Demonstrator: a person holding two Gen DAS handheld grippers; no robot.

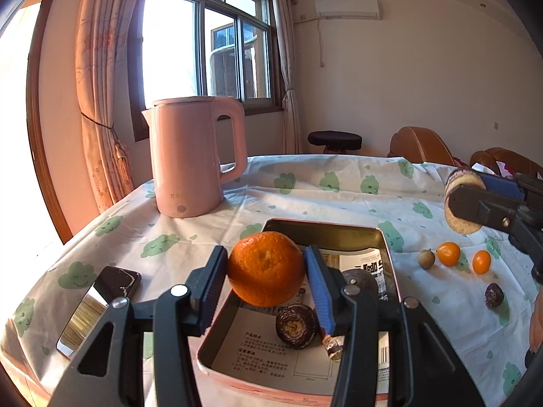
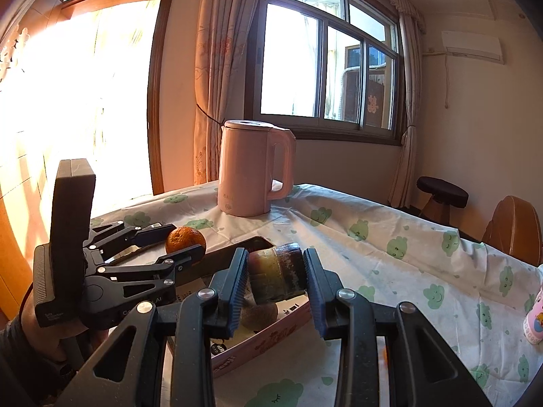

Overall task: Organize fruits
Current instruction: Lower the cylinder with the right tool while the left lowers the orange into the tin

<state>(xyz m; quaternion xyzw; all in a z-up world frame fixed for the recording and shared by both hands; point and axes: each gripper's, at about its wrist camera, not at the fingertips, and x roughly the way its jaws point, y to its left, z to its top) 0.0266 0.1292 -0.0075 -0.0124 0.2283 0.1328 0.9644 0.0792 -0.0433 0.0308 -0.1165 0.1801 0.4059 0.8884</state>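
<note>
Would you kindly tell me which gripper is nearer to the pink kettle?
Left. The left gripper, holding the orange, is just in front of the kettle; the right gripper is farther back to its right.

Pink tin (image 1: pixel 385 247) near edge hidden behind left gripper; printed liner text too small; toy (image 2: pixel 534 322) at 3 o'clock cut off by edge.

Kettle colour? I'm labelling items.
Pale pink kettle, clearest in the left wrist view.

pink kettle (image 1: pixel 193 156), orange mandarin (image 1: pixel 266 268), green-cloud tablecloth (image 1: pixel 339 186)
</note>
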